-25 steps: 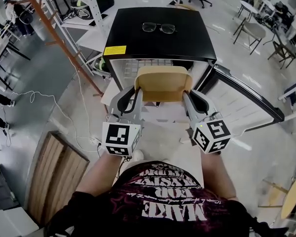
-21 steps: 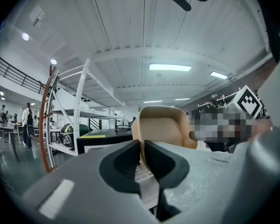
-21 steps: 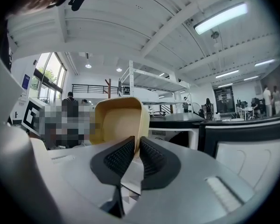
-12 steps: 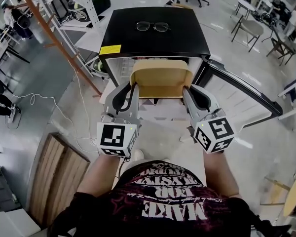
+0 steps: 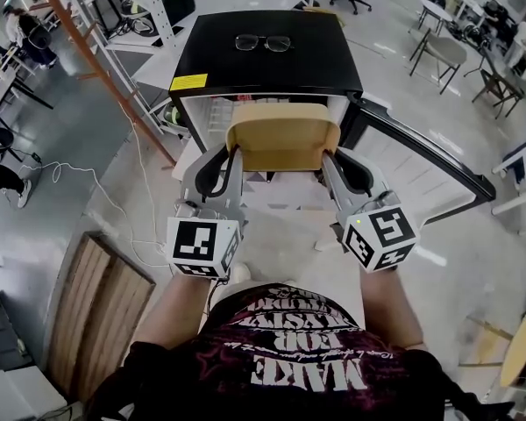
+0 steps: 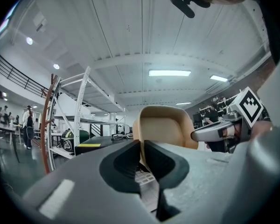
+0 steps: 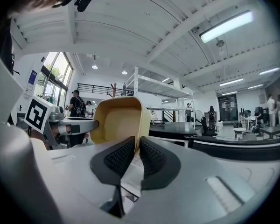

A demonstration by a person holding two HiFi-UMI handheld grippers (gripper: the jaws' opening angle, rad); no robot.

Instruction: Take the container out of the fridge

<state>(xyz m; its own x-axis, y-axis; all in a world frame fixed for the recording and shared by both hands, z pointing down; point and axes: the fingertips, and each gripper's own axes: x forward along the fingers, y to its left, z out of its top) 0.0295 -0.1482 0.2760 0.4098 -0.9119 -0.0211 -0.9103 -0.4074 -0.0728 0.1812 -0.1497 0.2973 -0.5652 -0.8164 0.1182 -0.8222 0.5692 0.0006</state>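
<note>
**Container pinched at both ends, at the mouth of the fridge**

At centre left of the head view, the left tongs (image 5: 232, 160) are pressed onto the left wall of the tan container (image 5: 283, 139). The left gripper view confirms it: the two dark pads sit close together with the thin tan edge caught between them.

The container sits in the middle of the frame, off any shelf and carried only by the two grips. It lies straight ahead of both pairs of tongs, just in front of the white-lined opening of the black fridge (image 5: 272, 73). Its long span runs left to right across the picture, from one grip to the other. Above it in the frame, a pair of glasses (image 5: 263, 42) rests on the fridge top.

At centre right, the right tongs (image 5: 330, 160) pinch the opposite wall in the same way. In the right gripper view their ribbed pads close on the rim, with the hollow of the container showing beyond them.

The door (image 5: 421, 156) stands swung open toward the right edge of the frame, clear of the right arm.

Neither hand is the nearer one, since the grips mirror each other. The coming move looks like an even pull straight down the frame toward the person. From above I cannot tell whether the far edge has fully cleared the opening.
</note>
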